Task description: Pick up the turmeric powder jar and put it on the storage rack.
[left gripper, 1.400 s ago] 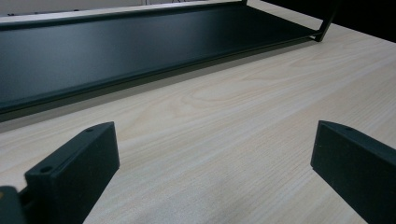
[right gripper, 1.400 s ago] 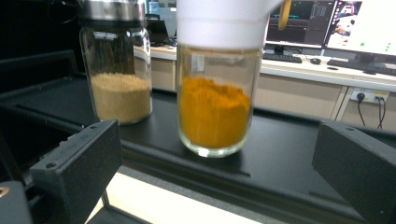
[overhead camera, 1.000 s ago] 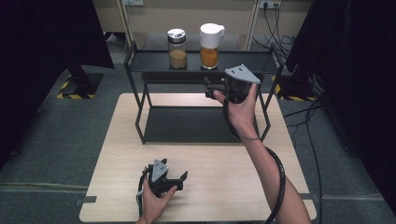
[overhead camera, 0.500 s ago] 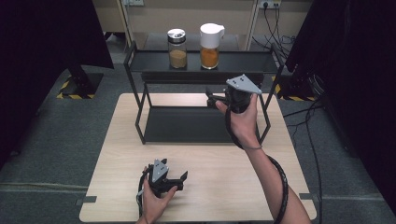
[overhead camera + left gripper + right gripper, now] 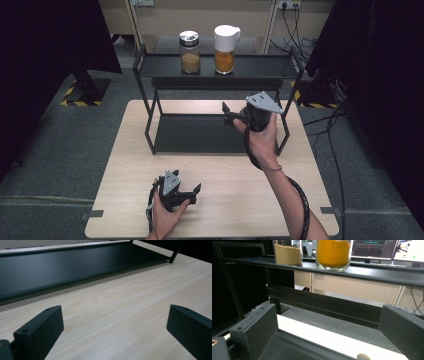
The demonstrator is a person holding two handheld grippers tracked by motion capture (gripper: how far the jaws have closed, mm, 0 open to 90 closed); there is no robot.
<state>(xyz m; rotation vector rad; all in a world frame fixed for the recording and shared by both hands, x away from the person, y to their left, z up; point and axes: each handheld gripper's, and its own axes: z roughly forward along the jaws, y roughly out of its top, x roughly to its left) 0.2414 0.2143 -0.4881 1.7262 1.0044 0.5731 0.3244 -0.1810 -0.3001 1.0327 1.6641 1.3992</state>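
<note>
**Reaching toward the jars on the rack's top shelf**

Resting near the front edge of the tabletop (image 5: pixel 130 165), at about 6 o'clock in the high view, the left gripper (image 5: pixel 187 191) sits low in the person's left hand (image 5: pixel 165 217). Its jaws stand wide apart with nothing between them, and its own view looks across bare pale wood to the black lower shelf (image 5: pixel 75 267) of the rack.

Farther in, at about 1 o'clock from the left gripper, the right gripper (image 5: pixel 226 114) is held in the air by the right hand (image 5: pixel 262 137), above the right part of the lower shelf, pointing toward 9 o'clock. Its jaws are also apart and empty.

Beyond it, on the top shelf (image 5: pixel 260 67) at 12 o'clock, stand two jars just beside each other and upright: the jar of tan powder (image 5: pixel 189 52) with a metal lid, and to its right the jar of orange powder (image 5: pixel 224 50) with a white lid. In the right gripper view both jars sit high above the jaws, well apart from them.
</note>
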